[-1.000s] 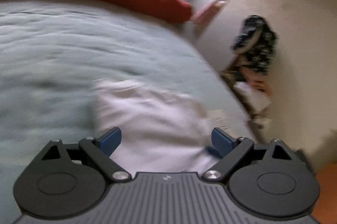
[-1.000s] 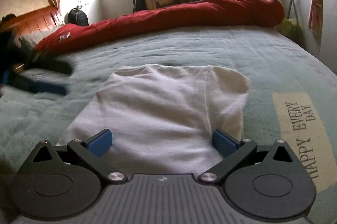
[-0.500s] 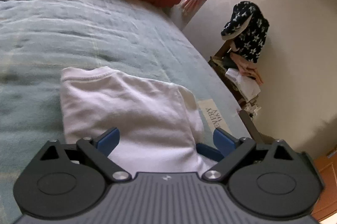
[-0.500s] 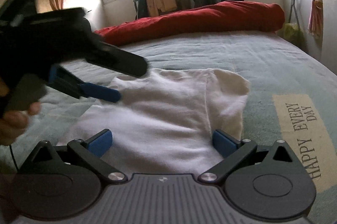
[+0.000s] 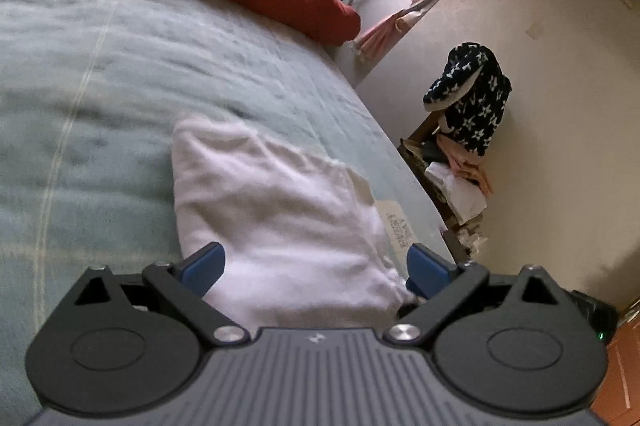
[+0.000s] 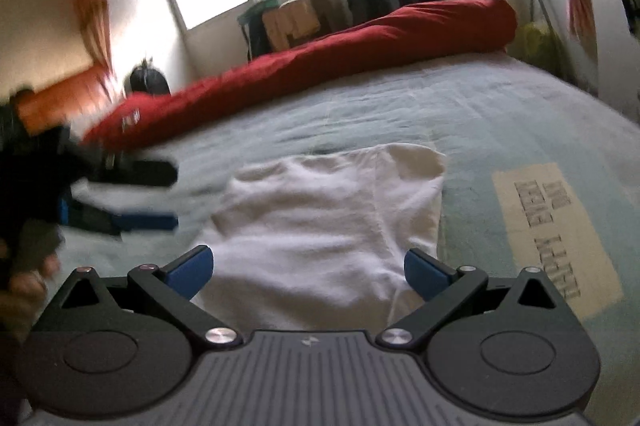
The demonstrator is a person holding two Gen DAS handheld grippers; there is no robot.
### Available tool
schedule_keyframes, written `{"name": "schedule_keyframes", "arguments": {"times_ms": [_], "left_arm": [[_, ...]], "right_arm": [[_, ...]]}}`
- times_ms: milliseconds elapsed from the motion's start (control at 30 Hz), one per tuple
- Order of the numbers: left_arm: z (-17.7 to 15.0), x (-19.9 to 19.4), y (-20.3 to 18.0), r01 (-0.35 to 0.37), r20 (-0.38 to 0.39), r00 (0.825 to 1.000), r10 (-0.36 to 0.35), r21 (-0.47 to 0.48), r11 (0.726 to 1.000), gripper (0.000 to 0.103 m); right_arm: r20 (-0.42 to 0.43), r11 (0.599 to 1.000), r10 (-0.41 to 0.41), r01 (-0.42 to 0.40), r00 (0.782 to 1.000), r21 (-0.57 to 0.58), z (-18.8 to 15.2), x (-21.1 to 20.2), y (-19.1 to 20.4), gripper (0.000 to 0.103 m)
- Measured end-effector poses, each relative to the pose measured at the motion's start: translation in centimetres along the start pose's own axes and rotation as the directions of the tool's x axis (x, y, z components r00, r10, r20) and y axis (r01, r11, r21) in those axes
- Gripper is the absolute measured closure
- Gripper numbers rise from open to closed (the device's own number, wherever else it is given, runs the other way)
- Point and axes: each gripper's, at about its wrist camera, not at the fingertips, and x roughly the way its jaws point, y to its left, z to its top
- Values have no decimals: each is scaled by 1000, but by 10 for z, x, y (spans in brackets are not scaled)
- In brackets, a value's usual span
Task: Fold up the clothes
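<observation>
The white shirt (image 6: 320, 222) lies flat on the bed (image 6: 500, 113), already folded into a smaller shape. It is right in front of the right claw (image 6: 309, 270) and runs from near to far — its near edge sits between the blue fingers (image 6: 192, 266). That claw is wide open and holds nothing.

The left claw (image 5: 316, 272) comes at the shirt (image 5: 276, 214) from its left side. It is wide open too, with nothing held; whether it touches the cloth I cannot tell. Both claws are close, but the right one faces the shirt's near edge straight on — so I think it is best placed to lift that edge toward the far end.
</observation>
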Motion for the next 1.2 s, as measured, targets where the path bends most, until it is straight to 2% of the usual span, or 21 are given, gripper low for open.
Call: {"name": "schedule_keyframes", "arguments": {"times_ms": [100,200,300,467,633,833,1067,1200], "left_arm": [[-9,6,9,-3,-19,1000,3,-40,999,6],[-9,3,11,-3,-3,1000,2,-52,999,6],[-4,-11,13,-4,31,1000,6,-54,999,6],[-2,-20,26,9,48,999,-4,-108,994,6],[-8,-13,37,33,15,999,-31,-161,986,6],[-12,5,50,26,-30,999,-34,-218,976,6],[-4,19,60,68,-46,995,-83,-266,962,6],[6,30,59,70,-72,993,-91,-251,965,6]], "right_arm": [[1,999,19,-19,1000,37,2,3,-4,0],[-27,999,17,-16,999,37,-1,9,-7,0],[-18,999,27,-27,999,33,-1,3,-9,0],[14,991,30,-32,999,132,3,-10,-30,0],[2,952,79,-76,997,296,0,-5,-62,0],[-20,876,174,-146,984,459,-5,13,-89,0],[-67,857,225,-165,972,488,4,40,-99,0],[-102,853,256,-175,961,492,18,59,-104,0]]}}
